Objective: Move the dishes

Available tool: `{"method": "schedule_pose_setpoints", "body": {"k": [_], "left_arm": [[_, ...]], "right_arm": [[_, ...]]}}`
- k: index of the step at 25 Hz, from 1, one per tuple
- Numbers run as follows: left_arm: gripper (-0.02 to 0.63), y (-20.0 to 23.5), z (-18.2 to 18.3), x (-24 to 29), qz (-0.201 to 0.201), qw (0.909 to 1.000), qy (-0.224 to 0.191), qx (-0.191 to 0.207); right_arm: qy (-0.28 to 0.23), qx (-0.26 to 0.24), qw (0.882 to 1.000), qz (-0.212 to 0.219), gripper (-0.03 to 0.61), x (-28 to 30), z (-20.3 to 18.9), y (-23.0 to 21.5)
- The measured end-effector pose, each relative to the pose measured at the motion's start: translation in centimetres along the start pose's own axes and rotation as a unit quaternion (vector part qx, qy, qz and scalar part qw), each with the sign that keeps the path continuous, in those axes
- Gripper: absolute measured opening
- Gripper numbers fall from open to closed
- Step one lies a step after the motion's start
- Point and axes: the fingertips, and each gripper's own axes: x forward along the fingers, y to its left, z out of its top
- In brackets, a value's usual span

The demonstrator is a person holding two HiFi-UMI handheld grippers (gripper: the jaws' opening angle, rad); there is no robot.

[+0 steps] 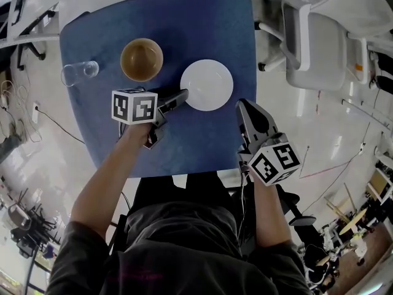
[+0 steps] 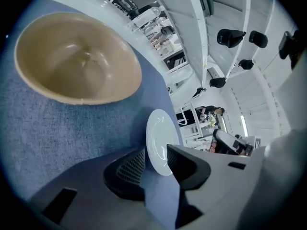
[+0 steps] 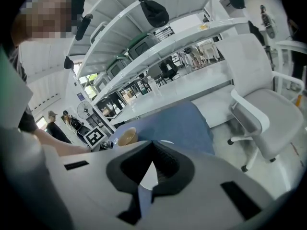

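On the blue cloth, left tool open at rim of flat white plate; right tool closed

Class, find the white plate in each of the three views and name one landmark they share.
Head view: the white plate sits near the middle, right of the tan bowl.
Left gripper view: the white plate is low centre, below right of the tan bowl.
Right gripper view: the white plate is a white patch low at centre, mostly hidden.
Shared landmark: the tan bowl, left of the white plate.

Plate glossy; bowl matt; tablecloth rough woven; tumbler clear glass.
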Motion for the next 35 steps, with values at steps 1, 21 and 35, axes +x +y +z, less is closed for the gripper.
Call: {"method": "schedule_pose_setpoints", "body": {"k": [1, 21, 35], "left_arm": [[0.139, -0.1, 0.0, 0.1, -0.005, 0.9999, 0.003, -0.009], [0.017, -0.8, 0.3, 2.3, -0.029, 0.9973, 0.058, -0.035], [0.006, -2.4, 0.4, 0.8, -0.126, 0.9874, -0.006, -0.095]], "right_arm": [[0.001, 0.000, 1.000, 0.001, 0.001, 0.0, 0.0, -0.1], [0.029, 0.020, 0.999, -0.011, 0.002, 0.9, -1.3, -3.2], [0.029, 0.033, 0.999, -0.015, 0.002, 0.8, -2.4, -3.7]]}}
